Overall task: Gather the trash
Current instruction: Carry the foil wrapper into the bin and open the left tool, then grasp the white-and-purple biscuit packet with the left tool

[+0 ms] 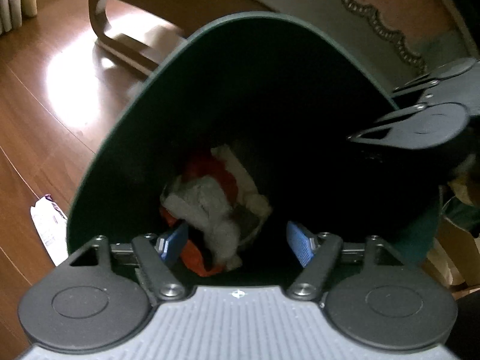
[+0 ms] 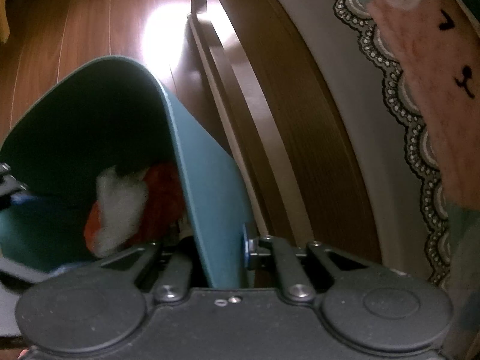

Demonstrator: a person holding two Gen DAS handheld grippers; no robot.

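A dark teal trash bin (image 1: 126,138) stands on the wooden floor. Crumpled white tissue (image 1: 207,207) and red wrapping (image 1: 216,171) lie at its bottom. My left gripper (image 1: 237,243) is open and empty, its blue pads just over the bin's near rim. My right gripper (image 2: 207,255) is shut on the bin wall (image 2: 210,180), one blue pad (image 2: 245,249) outside; the inner finger is hidden. The same tissue (image 2: 120,204) shows inside. The right gripper also shows in the left wrist view (image 1: 420,120) at the bin's right rim.
A white and purple wrapper (image 1: 48,225) lies on the floor left of the bin. A brown curved furniture leg (image 2: 216,69) and a pink rug with scalloped trim (image 2: 420,90) lie behind and to the right of the bin.
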